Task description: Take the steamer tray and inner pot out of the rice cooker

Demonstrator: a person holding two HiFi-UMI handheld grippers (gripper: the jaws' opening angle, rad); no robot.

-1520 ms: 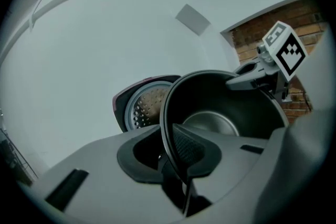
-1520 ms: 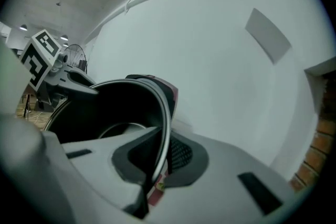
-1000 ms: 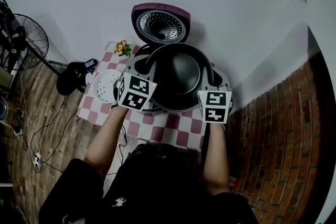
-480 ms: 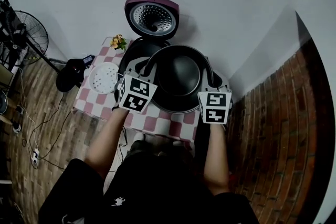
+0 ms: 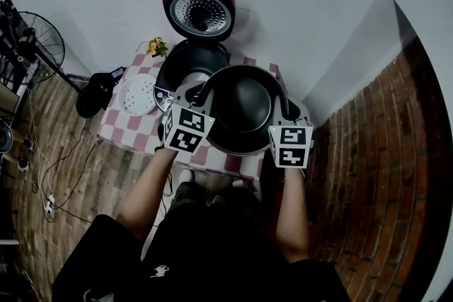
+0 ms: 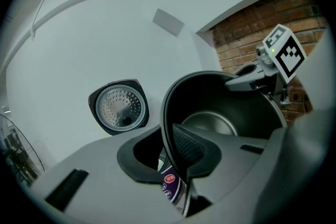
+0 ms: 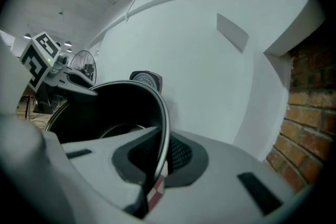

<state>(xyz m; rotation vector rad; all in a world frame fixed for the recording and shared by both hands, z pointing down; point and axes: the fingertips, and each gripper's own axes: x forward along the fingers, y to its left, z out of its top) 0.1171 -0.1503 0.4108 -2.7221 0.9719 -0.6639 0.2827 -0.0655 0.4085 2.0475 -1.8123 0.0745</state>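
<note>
The dark inner pot (image 5: 241, 106) hangs in the air, in front of and to the right of the open purple rice cooker (image 5: 192, 60). My left gripper (image 5: 201, 91) is shut on the pot's left rim (image 6: 169, 128). My right gripper (image 5: 287, 109) is shut on the right rim (image 7: 164, 128). In each gripper view the rim runs between the two pads, and the other gripper shows across the pot (image 6: 257, 78) (image 7: 68, 81). The white perforated steamer tray (image 5: 138, 94) lies on the checked table (image 5: 124, 134), left of the cooker. The cooker's lid (image 5: 198, 12) stands up.
A small pot of flowers (image 5: 156, 47) sits at the table's far left corner. On the wooden floor to the left are a black bag (image 5: 95, 92), a fan (image 5: 35, 49) and cables. A white wall rises behind, and brick (image 5: 368, 173) lies to the right.
Both grippers have carried the pot toward me and a little down, away from the cooker, whose empty opening now shows behind it. The grips have not changed.
</note>
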